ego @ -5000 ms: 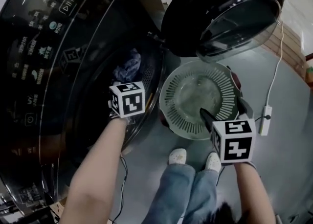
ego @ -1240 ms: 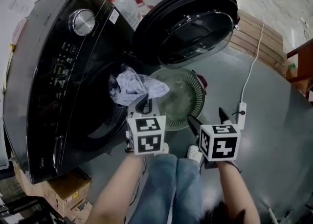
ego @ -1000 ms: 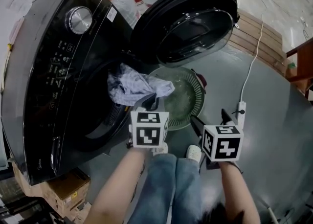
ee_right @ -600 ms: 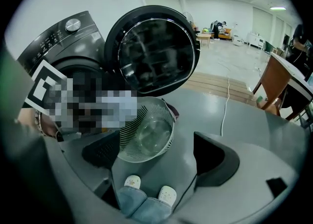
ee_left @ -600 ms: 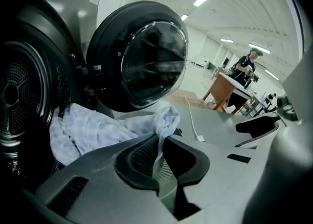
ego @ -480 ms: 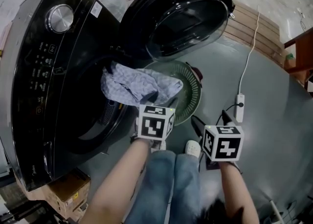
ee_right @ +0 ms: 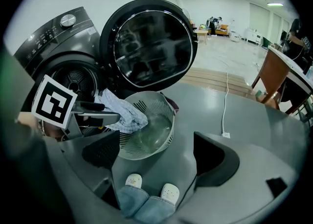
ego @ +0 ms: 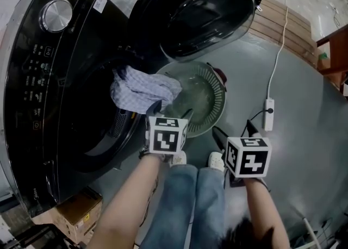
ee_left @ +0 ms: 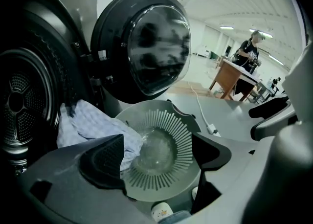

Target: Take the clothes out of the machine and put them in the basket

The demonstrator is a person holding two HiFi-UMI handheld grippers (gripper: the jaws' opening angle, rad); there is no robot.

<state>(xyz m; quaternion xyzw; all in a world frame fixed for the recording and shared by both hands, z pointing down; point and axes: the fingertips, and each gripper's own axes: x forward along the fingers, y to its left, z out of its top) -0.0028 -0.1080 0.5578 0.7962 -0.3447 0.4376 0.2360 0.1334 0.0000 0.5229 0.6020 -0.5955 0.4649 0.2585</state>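
A light blue checked cloth (ego: pixel 142 89) lies draped over the left rim of the pale slotted basket (ego: pixel 213 97), one end trailing back into the black machine's opening (ego: pixel 98 128). My left gripper (ego: pixel 171 112) hovers just over the basket's near rim, its jaws opening. The cloth (ee_left: pixel 88 125) sits beside and behind the left pad (ee_left: pixel 105 157), not pressed, and the basket's (ee_left: pixel 171 125) bottom is bare. My right gripper (ego: pixel 235 132) hangs open over the floor at the right, with nothing between its jaws (ee_right: pixel 159 154). It looks onto the basket (ee_right: pixel 156 105) and cloth (ee_right: pixel 122 110).
The machine's round door (ego: pixel 201 14) stands swung open behind the basket. The person's two pale shoes (ego: pixel 176 158) stand right before the basket. A white power strip with its cable (ego: pixel 266 114) lies on the grey floor at right. A cardboard box (ego: pixel 70 210) sits lower left.
My left gripper carried the cloth out of the drum and down toward the basket, then opened; the cloth dropped onto the basket's left rim. My right gripper sank a little.
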